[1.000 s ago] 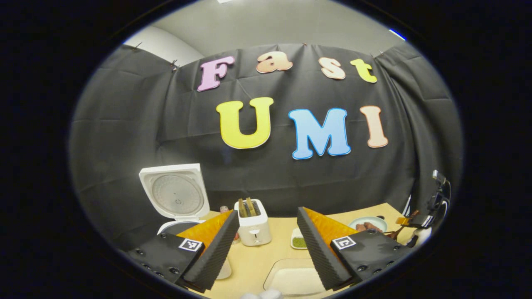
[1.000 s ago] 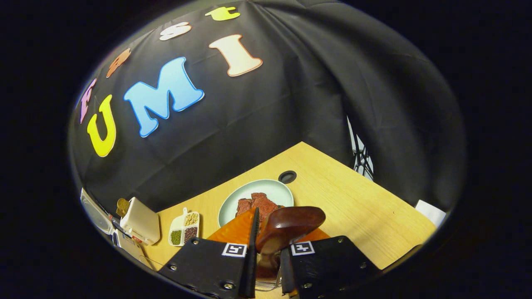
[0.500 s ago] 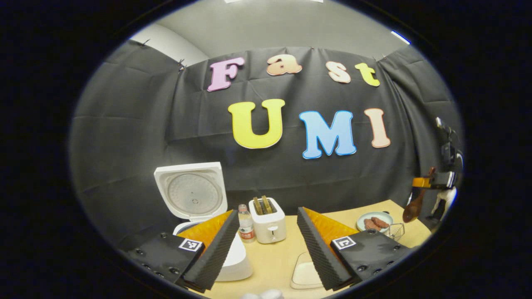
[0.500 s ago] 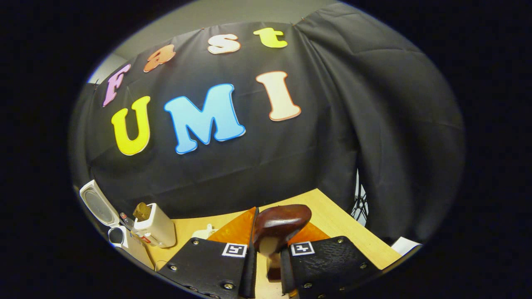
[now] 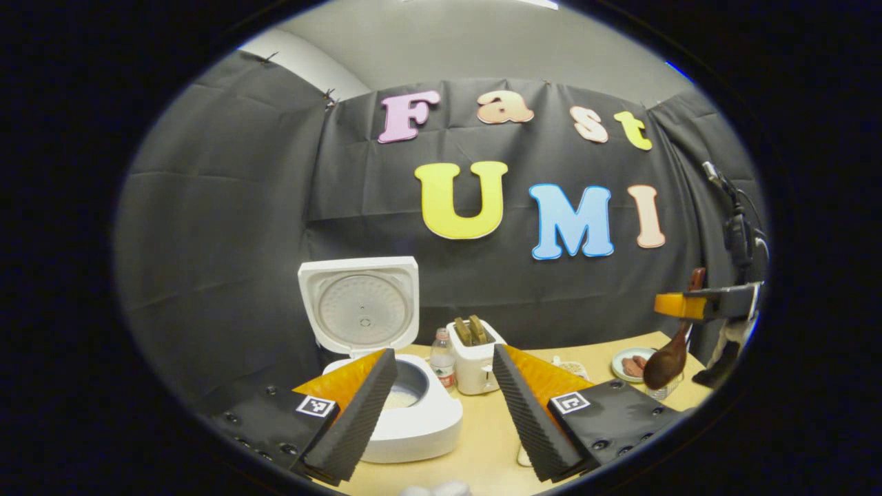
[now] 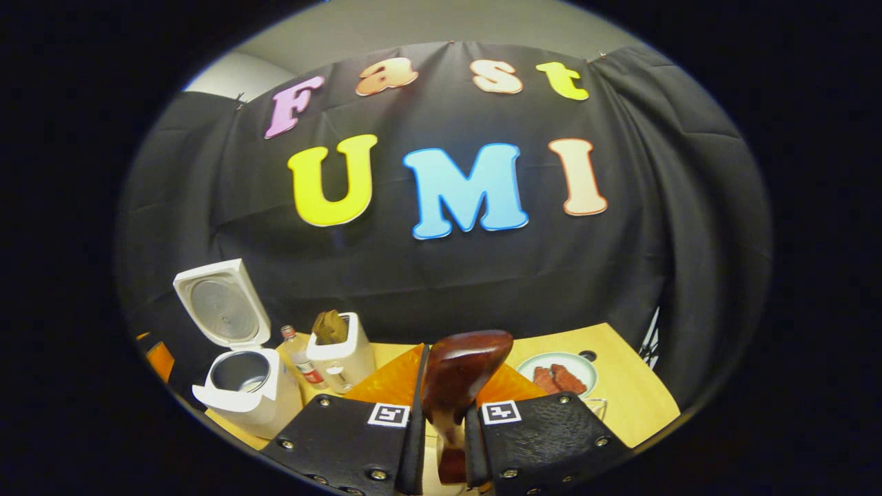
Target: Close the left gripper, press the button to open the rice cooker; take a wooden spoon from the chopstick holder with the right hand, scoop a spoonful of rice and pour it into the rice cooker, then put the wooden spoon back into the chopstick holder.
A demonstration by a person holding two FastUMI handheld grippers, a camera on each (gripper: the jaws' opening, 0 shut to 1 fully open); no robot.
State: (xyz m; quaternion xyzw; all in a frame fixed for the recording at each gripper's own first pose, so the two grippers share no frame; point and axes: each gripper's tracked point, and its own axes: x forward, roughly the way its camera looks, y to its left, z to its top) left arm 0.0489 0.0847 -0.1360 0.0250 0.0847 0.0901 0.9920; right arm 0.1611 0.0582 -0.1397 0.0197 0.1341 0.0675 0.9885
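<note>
Right gripper view shows the right claw (image 6: 441, 441) clenched on the wooden spoon (image 6: 458, 375), lifted above the bench (image 6: 620, 386) ready for scooping, while the left claw (image 5: 441, 406) hangs released near the open rice cooker (image 5: 406, 406).

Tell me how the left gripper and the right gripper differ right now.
The left gripper is open with nothing between its fingers; the right gripper is shut on the wooden spoon. The left gripper sits near the open rice cooker; the right gripper is farther from it, closer to the plate. Both are raised above the table.
</note>
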